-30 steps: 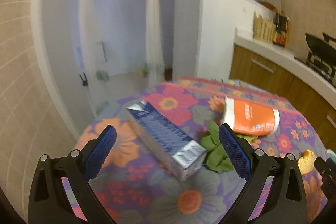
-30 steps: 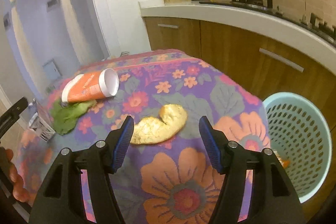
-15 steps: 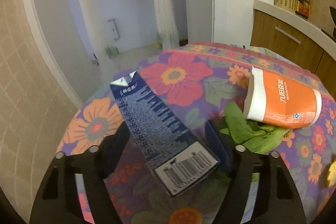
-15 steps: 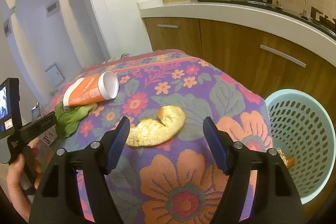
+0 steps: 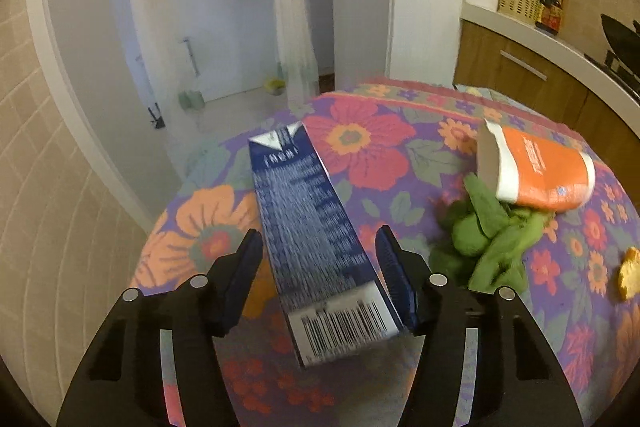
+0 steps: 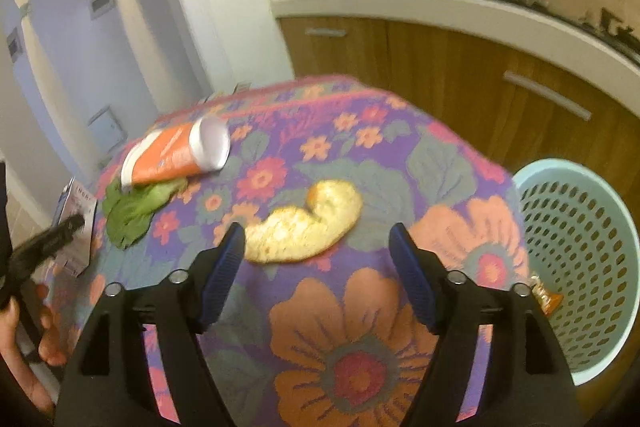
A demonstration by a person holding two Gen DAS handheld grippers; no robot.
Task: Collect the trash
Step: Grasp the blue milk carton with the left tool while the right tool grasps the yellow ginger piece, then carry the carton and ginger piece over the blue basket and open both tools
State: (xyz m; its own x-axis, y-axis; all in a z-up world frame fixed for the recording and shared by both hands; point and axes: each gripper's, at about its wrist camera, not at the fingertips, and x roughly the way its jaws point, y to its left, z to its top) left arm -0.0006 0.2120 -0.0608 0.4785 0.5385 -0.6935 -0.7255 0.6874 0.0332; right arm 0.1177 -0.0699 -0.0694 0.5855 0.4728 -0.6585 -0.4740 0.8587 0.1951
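In the left wrist view, the left tongs sit low over the flowered worktop with the blue carton lying between their blue pads; the right pad looks to be against the carton's side, while a narrow gap shows at the left pad, so whether a firm hold is made cannot be told. The carton's barcoded end points toward the camera and its folded top points away, toward the worktop's far edge. To the right of the carton lies a heap of green leaves, and just beyond it, touching the heap, an orange paper cup lies on its side. A piece of orange peel lies at the right edge of that view. In the right wrist view, the right tongs are spread wide and hold nothing; the peel lies on the worktop between and just beyond the fingertips, its near end close to the left pad. Farther off to the left lie the leaves and the cup, with its open mouth facing right. A pale blue perforated basket stands beside the worktop on the right, below its level, with an orange wrapper inside.
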